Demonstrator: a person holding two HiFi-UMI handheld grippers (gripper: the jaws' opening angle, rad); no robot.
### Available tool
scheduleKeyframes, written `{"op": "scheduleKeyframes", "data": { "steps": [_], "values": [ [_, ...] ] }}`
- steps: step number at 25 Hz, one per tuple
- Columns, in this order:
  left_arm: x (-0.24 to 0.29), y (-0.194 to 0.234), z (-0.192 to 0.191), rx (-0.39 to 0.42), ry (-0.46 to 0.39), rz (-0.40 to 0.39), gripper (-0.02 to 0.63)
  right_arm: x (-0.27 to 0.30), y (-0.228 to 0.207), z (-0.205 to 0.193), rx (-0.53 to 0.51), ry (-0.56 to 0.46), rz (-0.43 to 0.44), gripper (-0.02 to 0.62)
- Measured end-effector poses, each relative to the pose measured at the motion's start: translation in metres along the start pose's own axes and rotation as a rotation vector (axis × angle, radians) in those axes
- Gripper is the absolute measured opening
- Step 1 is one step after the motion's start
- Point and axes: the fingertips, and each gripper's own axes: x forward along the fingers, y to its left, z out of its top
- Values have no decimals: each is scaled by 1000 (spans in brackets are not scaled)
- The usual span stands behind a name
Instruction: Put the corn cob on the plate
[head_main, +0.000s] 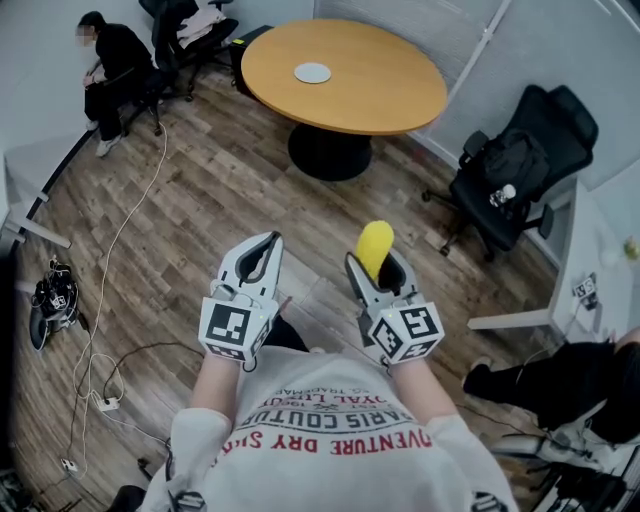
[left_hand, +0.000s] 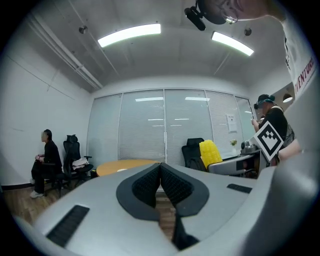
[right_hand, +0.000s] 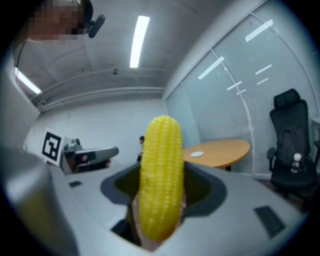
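While you stand well back from the round orange-brown wooden table (head_main: 385, 95), your right gripper (head_main: 377, 272) has its jaws spread wide and clamped on the yellow, ridged corn cob (right_hand: 160, 180). The cob's long axis runs along the jaws, with its rounded tip jutting past them and pointing toward that table. Your left gripper (head_main: 259, 262) is beside it, about as far from the table, jaws pressed together with nothing between them. Near the table's middle lies the small round white plate (head_main: 312, 73), well apart from the cob.
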Motion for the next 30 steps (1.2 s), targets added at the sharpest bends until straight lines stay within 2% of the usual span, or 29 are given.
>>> {"op": "scheduleKeyframes", "data": {
  "steps": [9,23,30],
  "values": [
    [37,63,-4,-28,2,-2,35,70,-5,7,1,18,-14,267],
    [108,239,16,-59,-15,-29,35,246,13,40,19,17,-47,267],
    [117,294,2,-90,11,-13,35,299,17,42,50,24,-68,267]
  ]
}}
